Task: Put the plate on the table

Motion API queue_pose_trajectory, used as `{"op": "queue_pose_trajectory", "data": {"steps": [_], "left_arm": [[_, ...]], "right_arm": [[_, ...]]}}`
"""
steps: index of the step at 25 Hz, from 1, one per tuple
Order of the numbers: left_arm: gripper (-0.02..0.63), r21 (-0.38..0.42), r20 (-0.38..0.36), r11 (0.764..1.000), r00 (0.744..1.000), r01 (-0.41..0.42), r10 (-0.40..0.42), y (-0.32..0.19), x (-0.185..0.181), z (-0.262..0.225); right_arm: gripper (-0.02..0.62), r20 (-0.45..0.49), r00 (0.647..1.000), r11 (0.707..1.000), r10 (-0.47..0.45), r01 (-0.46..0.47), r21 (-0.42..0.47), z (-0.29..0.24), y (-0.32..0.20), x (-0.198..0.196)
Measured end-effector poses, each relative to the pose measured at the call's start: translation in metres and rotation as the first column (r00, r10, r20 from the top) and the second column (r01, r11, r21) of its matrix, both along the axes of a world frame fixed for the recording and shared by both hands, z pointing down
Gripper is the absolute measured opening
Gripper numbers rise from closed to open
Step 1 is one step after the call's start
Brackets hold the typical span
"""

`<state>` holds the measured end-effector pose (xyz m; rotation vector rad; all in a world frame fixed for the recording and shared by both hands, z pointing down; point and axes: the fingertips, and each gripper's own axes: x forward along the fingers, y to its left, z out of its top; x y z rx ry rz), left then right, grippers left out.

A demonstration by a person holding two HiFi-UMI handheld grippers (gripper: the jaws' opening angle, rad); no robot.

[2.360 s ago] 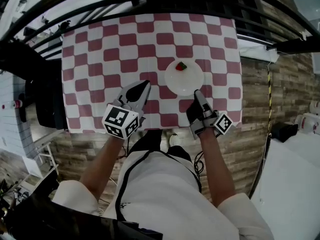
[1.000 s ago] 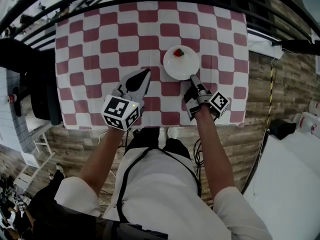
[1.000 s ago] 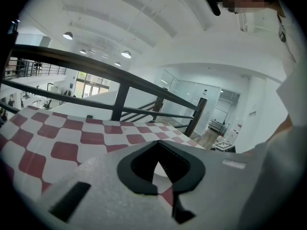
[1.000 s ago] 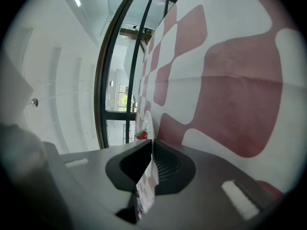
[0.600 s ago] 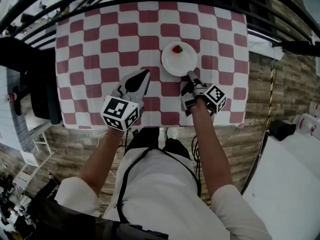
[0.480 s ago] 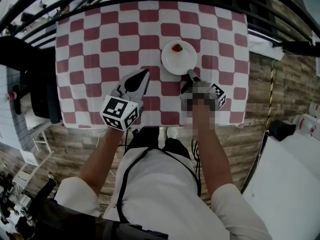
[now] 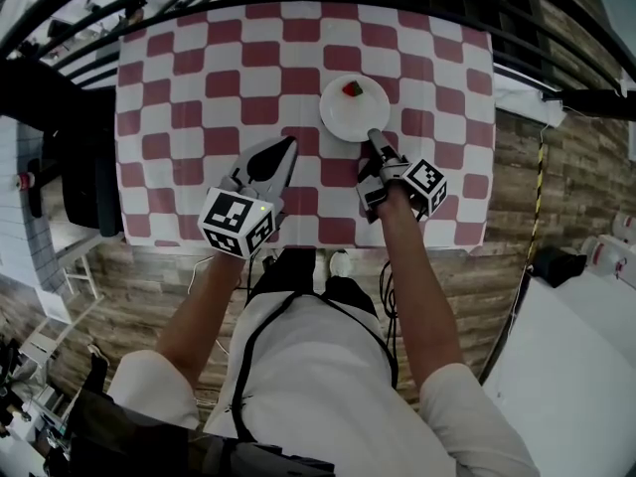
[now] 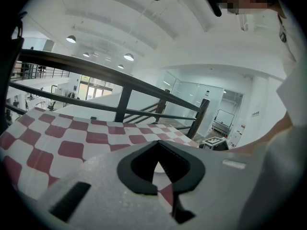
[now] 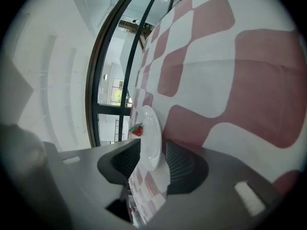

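Right of centre in the upper part of the head view, the round white plate (image 7: 355, 114) lies on the table's red-and-white checked cloth (image 7: 199, 87). A small red piece of fruit with a green top (image 7: 353, 88) sits on its far side. The right gripper (image 7: 376, 139) reaches up to the plate's lower right rim, and its marker cube (image 7: 425, 185) shows just below, at the end of the person's forearm.

Seen along the right gripper (image 9: 152, 145) in its own view, the picture is rolled, so the checked cloth (image 9: 249, 71) fills the right side. The plate (image 9: 151, 133) stands edge-on in the middle with the red fruit (image 9: 137, 130) on its left face. Its near rim sits between the two dark ribbed pads. The jaws have just been opening, and a narrow gap shows on each side of the rim, so the pads do not press on it.

Left of centre in the head view, the left gripper (image 7: 288, 149) hovers over the cloth, well apart from the plate, with its marker cube (image 7: 237, 223) below it. In the left gripper view its tips (image 8: 157, 143) meet, with nothing between them, and only the checked cloth (image 8: 72, 138) shows through the dark loop behind the tips.

A black metal railing (image 8: 110, 75) runs behind the table. Wooden flooring (image 7: 517, 167) lies at the right edge of the head view.
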<state>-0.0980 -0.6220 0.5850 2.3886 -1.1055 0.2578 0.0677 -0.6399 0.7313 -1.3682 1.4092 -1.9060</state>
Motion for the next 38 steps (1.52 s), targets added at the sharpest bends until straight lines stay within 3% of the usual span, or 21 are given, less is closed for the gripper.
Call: {"op": "queue_pose_trajectory", "data": {"steps": [5, 9, 11, 17, 20, 23, 26, 33, 38], "left_arm": [[0.006, 0.017, 0.002, 1.000, 1.000, 0.009, -0.009, 0.019, 0.006, -0.011], [0.006, 0.042, 0.001, 0.999, 1.000, 0.017, -0.017, 0.039, 0.015, -0.025], [0.006, 0.062, 0.002, 0.998, 1.000, 0.019, -0.020, 0.052, 0.023, -0.035], [0.006, 0.123, -0.003, 0.992, 0.999, 0.035, -0.035, 0.109, 0.047, -0.071], [0.006, 0.149, -0.010, 0.988, 0.999, 0.043, -0.042, 0.145, 0.059, -0.093], [0.006, 0.186, -0.011, 0.982, 0.999, 0.045, -0.044, 0.181, 0.074, -0.112], [0.006, 0.224, -0.014, 0.973, 0.999, 0.045, -0.043, 0.220, 0.091, -0.130], [0.006, 0.241, -0.004, 0.970, 0.999, 0.041, -0.042, 0.316, 0.124, -0.154], [0.007, 0.253, -0.011, 0.965, 0.997, 0.073, -0.073, 0.360, 0.128, -0.166]], "right_arm": [[0.122, -0.007, 0.999, 0.999, -0.035, 0.036, 0.036, -0.013, 0.026, 0.007], [0.018, -0.056, 0.993, 0.984, -0.104, 0.111, 0.140, -0.047, 0.046, 0.011], [0.006, -0.076, 0.990, 0.966, -0.122, 0.136, 0.218, -0.072, 0.055, 0.016], [0.006, -0.096, 0.983, 0.879, -0.155, 0.182, 0.441, -0.159, 0.110, 0.035], [0.006, -0.220, 0.955, 0.822, -0.198, 0.284, 0.494, -0.191, 0.151, 0.048], [0.006, -0.336, 0.912, 0.740, -0.234, 0.391, 0.548, -0.222, 0.194, 0.055], [0.006, -0.374, 0.898, 0.672, -0.233, 0.427, 0.606, -0.252, 0.239, 0.065], [0.006, -0.374, 0.899, 0.603, -0.230, 0.433, 0.670, -0.301, 0.338, 0.099], [0.005, -0.382, 0.895, 0.586, -0.232, 0.442, 0.679, -0.310, 0.378, 0.118]]}}
